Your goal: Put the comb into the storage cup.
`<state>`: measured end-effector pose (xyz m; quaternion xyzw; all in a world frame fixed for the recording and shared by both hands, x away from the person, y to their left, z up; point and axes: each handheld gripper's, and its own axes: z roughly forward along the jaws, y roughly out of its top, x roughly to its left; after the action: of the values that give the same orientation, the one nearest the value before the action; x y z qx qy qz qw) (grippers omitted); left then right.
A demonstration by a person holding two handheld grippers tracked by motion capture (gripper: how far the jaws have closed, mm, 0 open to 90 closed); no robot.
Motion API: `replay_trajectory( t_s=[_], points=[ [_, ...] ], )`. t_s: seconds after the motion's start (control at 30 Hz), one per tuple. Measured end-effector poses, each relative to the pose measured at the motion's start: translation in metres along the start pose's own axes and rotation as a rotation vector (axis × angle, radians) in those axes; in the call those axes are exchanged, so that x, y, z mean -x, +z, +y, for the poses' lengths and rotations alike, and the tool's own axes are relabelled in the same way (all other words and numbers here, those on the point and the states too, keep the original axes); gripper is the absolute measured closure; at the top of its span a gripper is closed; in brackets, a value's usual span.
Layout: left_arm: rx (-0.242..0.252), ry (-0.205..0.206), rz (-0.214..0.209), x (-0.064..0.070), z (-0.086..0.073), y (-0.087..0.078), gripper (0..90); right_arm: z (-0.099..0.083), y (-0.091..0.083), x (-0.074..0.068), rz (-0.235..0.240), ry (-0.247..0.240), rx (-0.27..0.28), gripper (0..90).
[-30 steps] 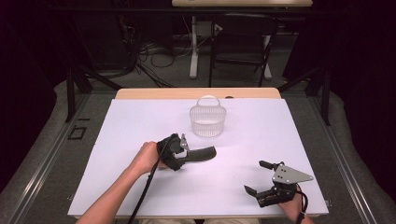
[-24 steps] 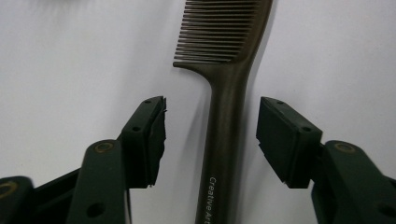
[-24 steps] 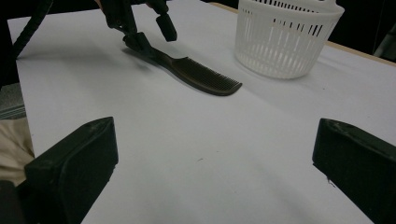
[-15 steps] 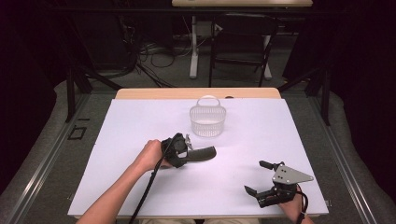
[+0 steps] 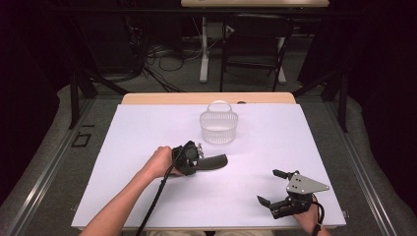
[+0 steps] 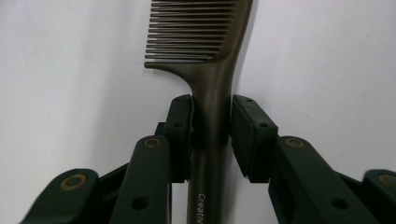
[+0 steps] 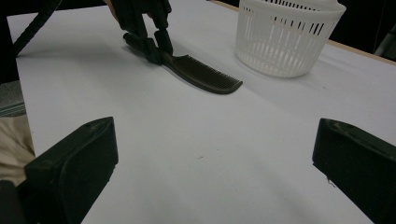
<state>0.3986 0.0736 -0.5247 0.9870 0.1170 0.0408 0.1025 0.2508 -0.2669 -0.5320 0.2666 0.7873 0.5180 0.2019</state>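
Bare table [image 5: 147,128] all round; basket [image 5: 219,129] alone blocks the far middle.

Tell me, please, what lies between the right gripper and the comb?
Nothing: in the right gripper view, bare white table runs from the open right gripper to the comb.

High view overhead, gripper views low, sharing comb [image 6: 212,93]

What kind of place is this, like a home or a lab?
Probably a lab or recording studio: a table under a plain white sheet, dark curtains around it, loose cables on the floor behind, and a person working a comb with a hand-held gripper.
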Motion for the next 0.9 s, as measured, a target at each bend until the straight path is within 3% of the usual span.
replay_trajectory(
  t_s=[0.07,0.27,0.9],
  points=[
    [0.004,0.000,-0.012,-0.001,-0.001,0.000,71.2,0.000,0.000,0.000,0.001,0.001,-0.003,0.0],
    [0.009,0.001,0.013,0.000,-0.002,-0.003,71.7,0.000,0.000,0.000,-0.002,0.001,-0.002,0.0],
    [0.200,-0.076,0.022,0.009,-0.027,-0.023,71.8,0.000,0.000,0.000,-0.011,0.003,-0.006,0.0]
  ],
)
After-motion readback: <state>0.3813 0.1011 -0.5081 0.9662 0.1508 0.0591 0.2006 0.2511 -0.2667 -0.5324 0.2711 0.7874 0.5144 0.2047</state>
